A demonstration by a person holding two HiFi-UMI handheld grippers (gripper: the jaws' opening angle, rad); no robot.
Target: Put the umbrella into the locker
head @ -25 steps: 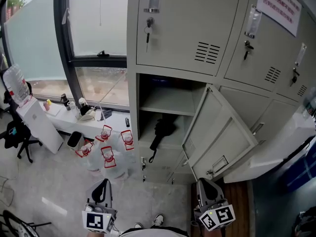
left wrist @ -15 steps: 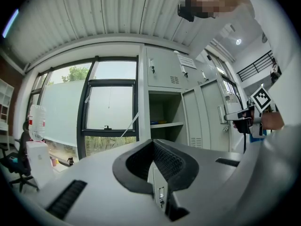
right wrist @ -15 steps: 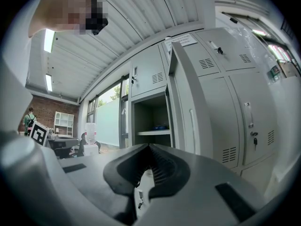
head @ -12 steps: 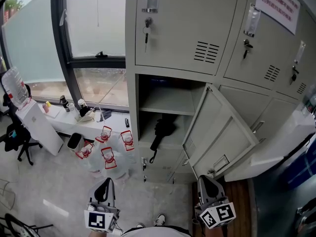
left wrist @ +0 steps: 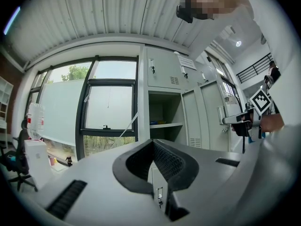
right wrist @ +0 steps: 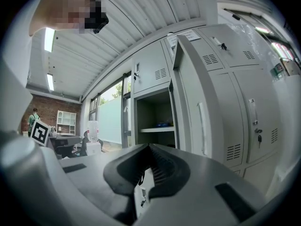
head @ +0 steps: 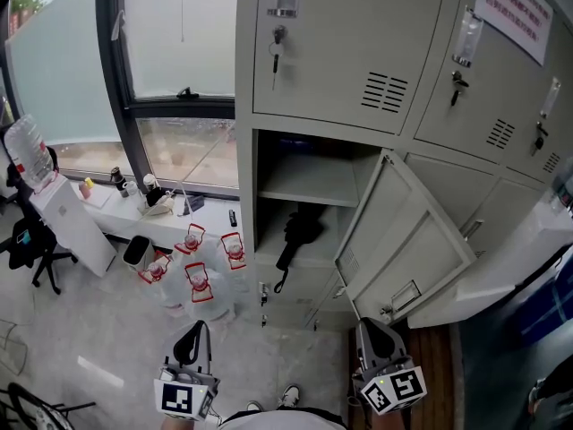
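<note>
two grippers, both empty: left gripper (head: 192, 331) and right gripper (head: 371, 330) have jaws pressed together on nothing, held level facing the locker (head: 243, 240). umbrella (head: 299, 231), black, lies on the lower shelf (head: 313, 260) inside the open compartment, its strap hanging over the edge. door (head: 407, 240) stands swung wide to the right.

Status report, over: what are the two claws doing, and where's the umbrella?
Left gripper shut, empty; right gripper shut, empty; both low, short of the locker. Umbrella lies inside, under the shelf. Door open, nothing blocking.
</note>
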